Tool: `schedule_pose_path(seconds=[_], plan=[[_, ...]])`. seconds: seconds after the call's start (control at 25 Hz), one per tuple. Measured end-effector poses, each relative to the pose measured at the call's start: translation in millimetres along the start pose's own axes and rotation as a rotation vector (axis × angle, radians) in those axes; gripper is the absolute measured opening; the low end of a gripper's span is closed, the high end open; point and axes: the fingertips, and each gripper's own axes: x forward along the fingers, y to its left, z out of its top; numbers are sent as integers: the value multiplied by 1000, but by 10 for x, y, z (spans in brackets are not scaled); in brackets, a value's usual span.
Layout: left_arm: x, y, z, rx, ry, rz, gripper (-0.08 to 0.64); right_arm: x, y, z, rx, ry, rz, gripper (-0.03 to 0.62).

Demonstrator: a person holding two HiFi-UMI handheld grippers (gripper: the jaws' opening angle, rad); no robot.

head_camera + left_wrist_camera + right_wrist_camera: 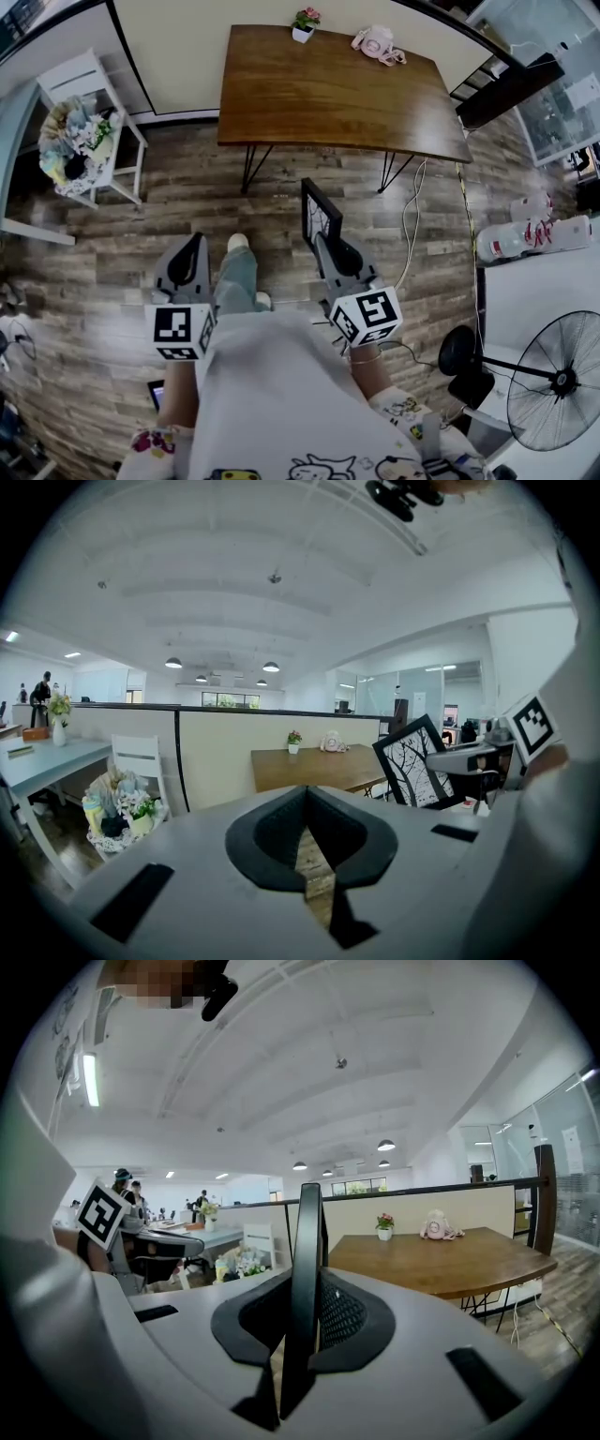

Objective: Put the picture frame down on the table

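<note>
I am standing on a grey-brown plank floor (141,234) in an open office. A brown wooden counter (337,89) on thin black legs fills the upper middle of the head view. Along its far edge stand a small white flower pot (305,26) with pink blooms and, to the right of it, a pink toy (378,44); the rest of the top is bare. At the upper left is a white chair (89,122) heaped with bundled things. A black fan (553,380) sits at the lower right, and a pale cable (410,220) trails over the planks near the counter's right legs.

My right claw (328,246) is in the middle of the head view, closed on the picture frame (319,216). The right gripper view shows the black frame edge-on and upright between the two pads, which press it from either side. The frame hangs in the air over the floor, below the counter's near edge in the picture and well apart from the top, so it has not been put down yet. In the left gripper view it appears at the right, tilted a little, its face showing dark bare branches on white.

My left claw (190,246) is at the lower left of the middle, beside my trouser leg (236,277). Its pads meet at the tips with nothing between them; only a sliver of floor shows through below. It points toward the counter and touches nothing.
</note>
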Motion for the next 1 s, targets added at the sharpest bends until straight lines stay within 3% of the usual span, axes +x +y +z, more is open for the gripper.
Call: schedule_pose_path(seconds=[0.36, 1.0], plan=[[603, 272, 99, -9, 20, -11, 3, 575, -268, 47, 8, 28, -12, 38], [1864, 1004, 631, 11, 24, -80, 3, 1920, -691, 459, 3, 55, -63, 38]])
